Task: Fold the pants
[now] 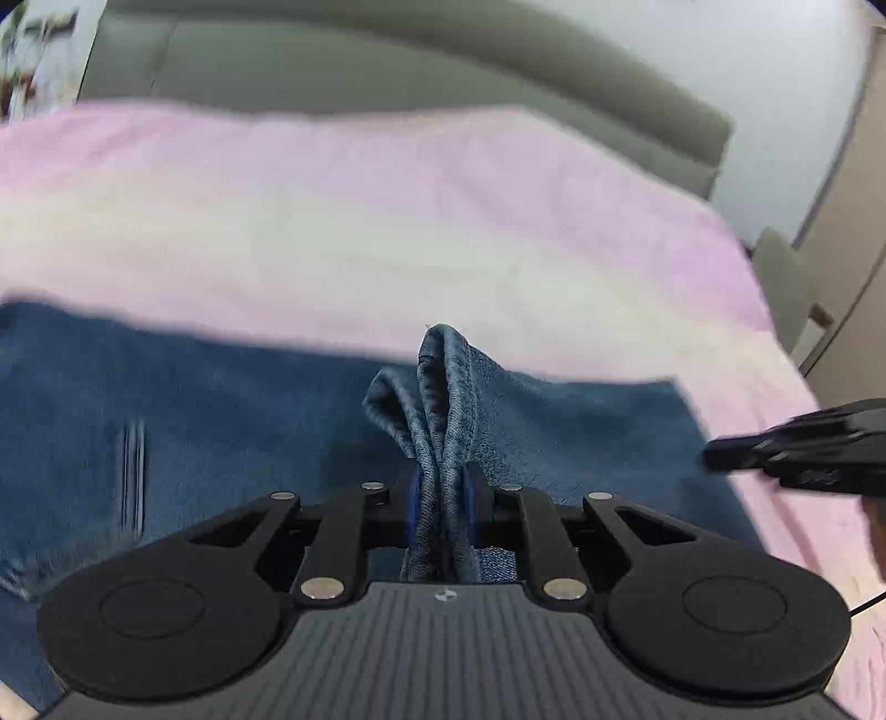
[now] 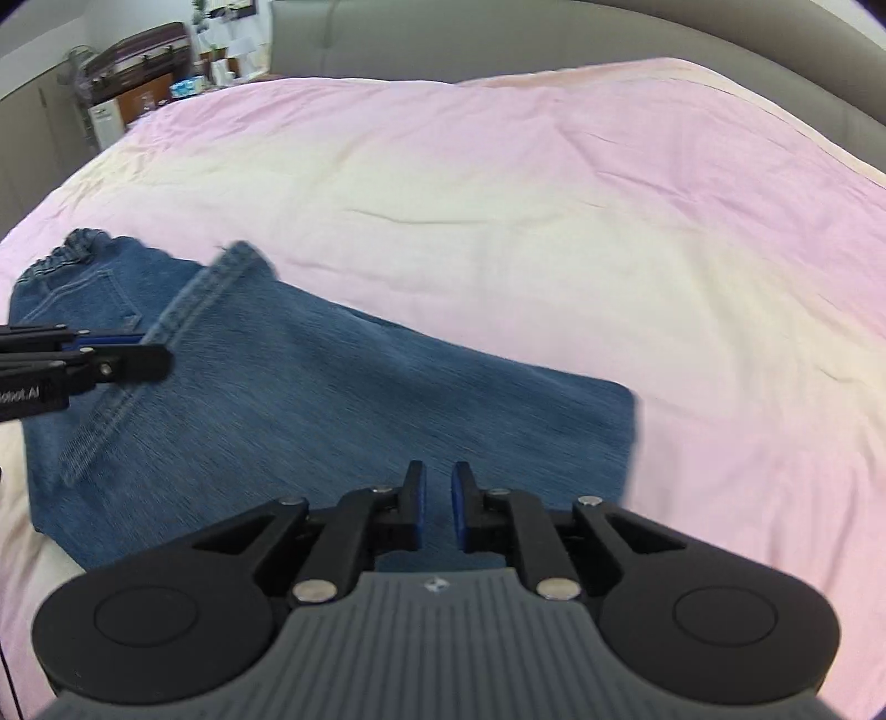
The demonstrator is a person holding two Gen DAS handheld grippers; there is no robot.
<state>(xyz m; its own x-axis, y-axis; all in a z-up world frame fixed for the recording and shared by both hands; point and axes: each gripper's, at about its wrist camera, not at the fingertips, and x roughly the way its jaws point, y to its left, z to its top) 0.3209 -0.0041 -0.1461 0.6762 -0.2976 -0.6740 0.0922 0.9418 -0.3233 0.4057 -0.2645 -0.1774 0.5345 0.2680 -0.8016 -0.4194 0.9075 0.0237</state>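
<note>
One pair of blue jeans [image 2: 310,387] lies across the near part of the pink bedsheet [image 2: 526,183], and we work it with two hand-held grippers. Our left gripper [image 1: 442,498] is clamped on a bunched fold of the jeans' denim, its blue pads [image 1: 412,507] pressing either side of a stitched edge that stands up above the jeans' flat part. We judge that edge is pinched and raised so it can be carried over the flat denim to make a fold. Our right gripper [image 2: 437,512] hovers over the jeans' near edge with its jaws almost together and nothing between them; a thin gap shows only denim below. It seems to hang free there, ready to take a second hold or smooth the cloth.

From the right wrist, the jeans' waistband and one back pocket sit at the far left end, with the square cut end to the right. The left gripper reaches in from that waistband side. The fold looks barely begun. Beyond the jeans, one grey padded headboard [image 2: 554,33] borders the sheet.
</note>
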